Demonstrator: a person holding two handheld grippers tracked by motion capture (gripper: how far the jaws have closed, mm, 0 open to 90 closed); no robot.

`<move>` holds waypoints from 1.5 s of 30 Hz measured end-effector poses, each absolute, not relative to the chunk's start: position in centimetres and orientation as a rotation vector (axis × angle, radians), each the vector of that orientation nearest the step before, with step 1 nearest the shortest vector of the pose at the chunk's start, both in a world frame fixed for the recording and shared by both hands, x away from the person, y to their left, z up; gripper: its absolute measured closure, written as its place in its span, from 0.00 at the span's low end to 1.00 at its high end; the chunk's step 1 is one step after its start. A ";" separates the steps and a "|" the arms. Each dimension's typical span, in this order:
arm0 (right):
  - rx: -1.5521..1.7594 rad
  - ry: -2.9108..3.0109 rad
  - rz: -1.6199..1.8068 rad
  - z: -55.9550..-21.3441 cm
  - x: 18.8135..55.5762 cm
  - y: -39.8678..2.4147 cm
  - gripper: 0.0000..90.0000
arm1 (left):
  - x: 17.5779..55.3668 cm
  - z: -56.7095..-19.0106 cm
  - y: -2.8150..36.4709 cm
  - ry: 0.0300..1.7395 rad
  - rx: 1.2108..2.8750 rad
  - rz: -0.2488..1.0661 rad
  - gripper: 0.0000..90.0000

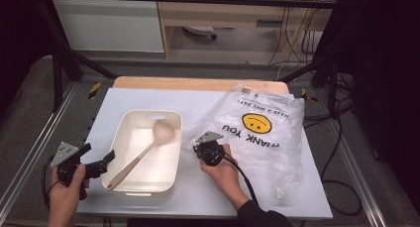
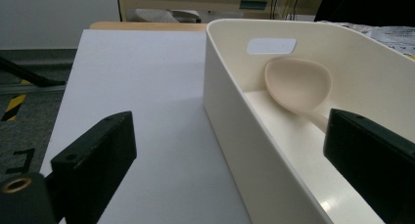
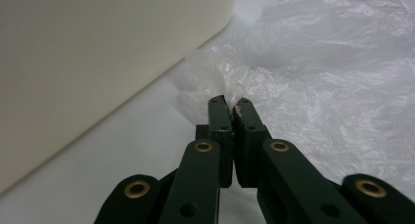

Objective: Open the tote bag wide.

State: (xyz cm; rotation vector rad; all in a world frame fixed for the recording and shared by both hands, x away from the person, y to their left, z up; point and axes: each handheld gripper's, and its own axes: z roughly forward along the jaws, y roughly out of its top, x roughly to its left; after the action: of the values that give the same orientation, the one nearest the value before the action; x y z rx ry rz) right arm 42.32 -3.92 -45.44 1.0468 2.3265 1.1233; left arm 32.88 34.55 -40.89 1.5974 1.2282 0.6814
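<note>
A cream plastic tub (image 1: pixel 148 113) stands on the white table sheet with a beige spoon (image 1: pixel 148 150) lying slantwise in it, bowl at the far end. To its right lies a clear plastic bag (image 1: pixel 262 138) printed with a yellow smiley. My right gripper (image 1: pixel 198 146) sits between tub and bag. In the right gripper view it (image 3: pixel 230 104) is shut on the bag's crumpled near edge (image 3: pixel 215 72), beside the tub wall (image 3: pixel 98 53). My left gripper (image 1: pixel 99 156) is open at the tub's front left corner. Its jaws (image 2: pixel 227 131) straddle the tub's left wall (image 2: pixel 220 62), with the spoon (image 2: pixel 298 82) ahead.
The white sheet (image 1: pixel 208 187) covers a wooden tabletop (image 1: pixel 198 83) whose far edge shows. Metal frame rails (image 1: pixel 29 152) run along both sides. Black cables (image 1: pixel 337 152) trail off the right side. Bare sheet lies in front of the tub and the bag.
</note>
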 end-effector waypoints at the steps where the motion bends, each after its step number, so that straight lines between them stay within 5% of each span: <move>1: 1.091 2.307 1.129 -45.6 43.4 -3.4 0.99 | 32.9 -40.9 34.6 1.228 1.598 0.681 0.06; 7: 1.143 2.269 1.143 -45.9 45.0 -2.9 0.93 | 32.9 -40.9 34.6 1.229 1.596 0.677 0.06; 12: 1.160 2.283 1.154 -44.4 44.1 -2.7 0.52 | 32.9 -40.9 34.7 1.229 1.591 0.680 0.06; 20: 1.092 2.288 1.141 -40.5 40.7 -4.4 0.21 | 32.8 -40.8 34.9 1.235 1.589 0.688 0.06; 30: 1.064 2.246 1.246 -37.9 39.7 -9.5 0.07 | 32.7 -40.8 34.8 1.221 1.576 0.693 0.05; 45: 1.085 2.188 1.284 -36.6 40.1 -15.7 0.07 | 32.7 -40.7 34.9 1.217 1.574 0.690 0.05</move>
State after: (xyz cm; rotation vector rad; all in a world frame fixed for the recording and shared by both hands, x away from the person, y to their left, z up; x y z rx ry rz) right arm 40.09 -15.72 -36.65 1.0851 2.1882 1.2844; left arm 32.69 34.85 -40.71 1.5744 1.2172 0.6901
